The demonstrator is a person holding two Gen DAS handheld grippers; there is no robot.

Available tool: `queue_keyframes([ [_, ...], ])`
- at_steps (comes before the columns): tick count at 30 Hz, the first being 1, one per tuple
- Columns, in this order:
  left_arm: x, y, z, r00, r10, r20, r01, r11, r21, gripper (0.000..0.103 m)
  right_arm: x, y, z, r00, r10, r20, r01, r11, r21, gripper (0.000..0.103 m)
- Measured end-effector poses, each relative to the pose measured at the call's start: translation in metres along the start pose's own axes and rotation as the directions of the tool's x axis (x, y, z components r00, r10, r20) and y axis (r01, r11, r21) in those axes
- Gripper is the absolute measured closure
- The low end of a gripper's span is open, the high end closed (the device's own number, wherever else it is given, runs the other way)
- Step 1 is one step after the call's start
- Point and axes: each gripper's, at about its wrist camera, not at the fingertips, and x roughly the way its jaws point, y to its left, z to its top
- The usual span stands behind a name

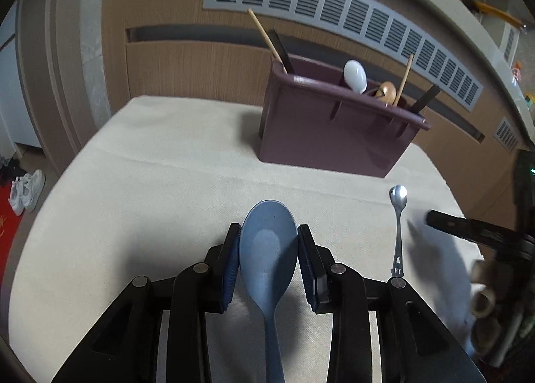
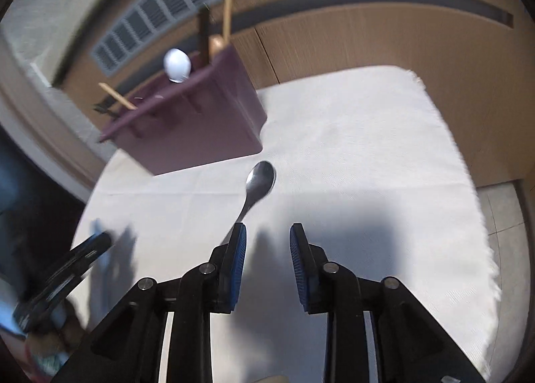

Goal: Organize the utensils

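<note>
the blue spoon sits between the pads of my left gripper. in the left wrist view the bowl of the spoon fills the gap and both pads press on its sides, so this claw is grasping it. it looks lifted a little off the white cloth, though i cannot be sure. the purple holder stands further back on the cloth, with a white spoon, chopsticks and other things already in it. a small metal spoon lies flat on the cloth to the right, apart from the holder.

in the right wrist view my right gripper is released, with nothing between its pads. the metal spoon lies just ahead of it, its handle running behind the left finger.

i think two steps are in hand: carry the blue spoon to the holder, and pick up the metal one. next, the left must go over a free slot and drop the spoon in. the right must slide a bit left so the thin handle sits between the pads, then squeeze.
</note>
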Motion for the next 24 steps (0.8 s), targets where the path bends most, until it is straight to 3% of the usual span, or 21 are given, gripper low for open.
queue_keyframes([
  [3,-0.011,0.012,0.003,1.000,-0.009,0.020,0.009,1.000,-0.027,0.069,0.024,0.012,0.010,0.999,-0.029,-0.030,0.029,1.000,0.006,0.076],
  [7,-0.015,0.022,0.007,0.999,-0.017,0.028,0.018,0.998,-0.057,0.069,0.041,0.039,0.017,0.992,-0.121,0.025,0.123,0.989,-0.087,0.070],
  [11,-0.014,0.025,0.005,0.999,-0.021,0.033,0.023,0.997,-0.069,0.069,0.052,0.058,0.014,0.971,-0.232,0.061,0.240,0.954,-0.180,0.069],
  [13,-0.013,0.023,0.004,0.999,-0.024,0.036,0.026,0.997,-0.067,0.069,0.053,0.063,0.011,0.964,-0.255,0.071,0.265,0.939,-0.218,0.077],
  [18,-0.028,0.017,0.003,0.996,-0.046,0.082,0.051,0.997,-0.054,0.069,0.016,0.065,-0.005,0.978,-0.140,0.152,0.177,0.946,-0.271,0.077],
  [24,-0.046,0.005,0.013,0.986,-0.078,0.146,0.086,0.995,-0.043,0.070,-0.047,0.063,-0.023,0.959,-0.031,0.282,0.116,0.950,-0.290,0.077],
])
